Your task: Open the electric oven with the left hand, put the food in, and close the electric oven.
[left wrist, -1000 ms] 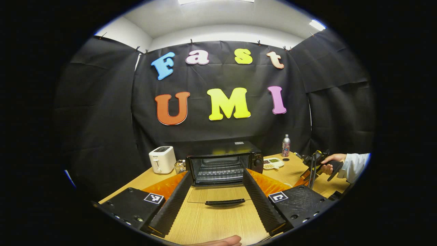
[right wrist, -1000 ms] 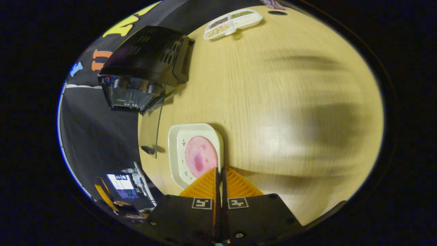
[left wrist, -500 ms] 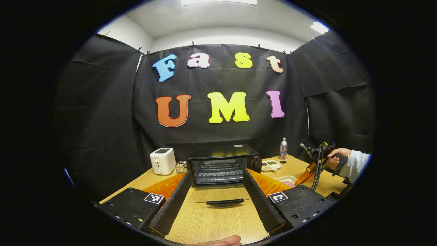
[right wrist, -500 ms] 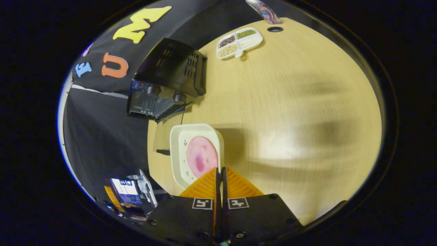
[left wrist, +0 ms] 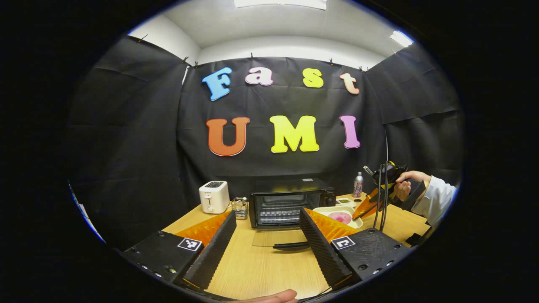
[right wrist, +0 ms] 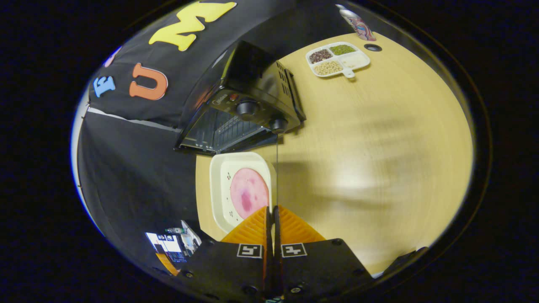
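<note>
With the oven [left wrist: 290, 203] door dropped open, the plate [right wrist: 241, 189] of food is being carried, clamped at its rim by the right gripper [right wrist: 272, 209], toward the oven standing near the table's [right wrist: 379, 147] back edge, while the left gripper [left wrist: 269, 229] is being held spread and empty; a level slide onto the rack is called for next.

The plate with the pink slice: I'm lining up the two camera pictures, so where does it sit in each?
Left gripper view: the plate shows right of centre, just right of the open oven, at the tip of the far right gripper.
Right gripper view: the plate sits low centre-left, its edge pinched in the right gripper.
Shared landmark: the oven.
</note>
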A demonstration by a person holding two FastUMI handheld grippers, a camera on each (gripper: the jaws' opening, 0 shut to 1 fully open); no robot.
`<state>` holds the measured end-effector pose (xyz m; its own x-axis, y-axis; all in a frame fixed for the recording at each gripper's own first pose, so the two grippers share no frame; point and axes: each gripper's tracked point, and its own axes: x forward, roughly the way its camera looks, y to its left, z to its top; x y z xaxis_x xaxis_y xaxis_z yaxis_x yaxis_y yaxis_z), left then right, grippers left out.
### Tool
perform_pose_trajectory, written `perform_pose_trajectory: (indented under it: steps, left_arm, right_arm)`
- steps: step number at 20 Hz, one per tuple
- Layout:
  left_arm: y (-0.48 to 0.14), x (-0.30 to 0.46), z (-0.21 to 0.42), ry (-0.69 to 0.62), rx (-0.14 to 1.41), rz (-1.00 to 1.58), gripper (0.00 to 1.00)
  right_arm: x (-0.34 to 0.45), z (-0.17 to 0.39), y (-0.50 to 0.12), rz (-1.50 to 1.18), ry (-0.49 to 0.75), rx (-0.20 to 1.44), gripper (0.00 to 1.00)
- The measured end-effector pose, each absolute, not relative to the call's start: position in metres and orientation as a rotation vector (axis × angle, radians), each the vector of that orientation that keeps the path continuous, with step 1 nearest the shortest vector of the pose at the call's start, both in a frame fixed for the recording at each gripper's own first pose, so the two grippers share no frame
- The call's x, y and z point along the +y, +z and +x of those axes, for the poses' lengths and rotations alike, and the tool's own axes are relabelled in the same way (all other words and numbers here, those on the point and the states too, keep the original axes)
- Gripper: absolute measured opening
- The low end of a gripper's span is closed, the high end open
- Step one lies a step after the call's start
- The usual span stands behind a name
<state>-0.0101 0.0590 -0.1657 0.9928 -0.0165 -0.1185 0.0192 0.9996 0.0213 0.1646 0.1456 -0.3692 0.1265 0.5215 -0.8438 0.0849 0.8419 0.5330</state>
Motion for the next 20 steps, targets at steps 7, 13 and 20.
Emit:
perform_pose_trajectory:
  steps: [7,13,20]
  left_arm:
    - [-0.197,0.095,-0.013,0.038,0.162,0.033,0.95]
    - [-0.219,0.109,-0.004,0.044,0.202,0.033,0.96]
    - [-0.244,0.122,0.008,0.054,0.247,-0.009,0.96]
  right_arm:
    - [0.241,0.209,-0.408,0.667,0.165,1.296,0.04]
    - [0.278,0.272,-0.428,0.935,-0.014,1.053,0.03]
    - [0.309,0.326,-0.45,1.005,-0.019,0.869,0.01]
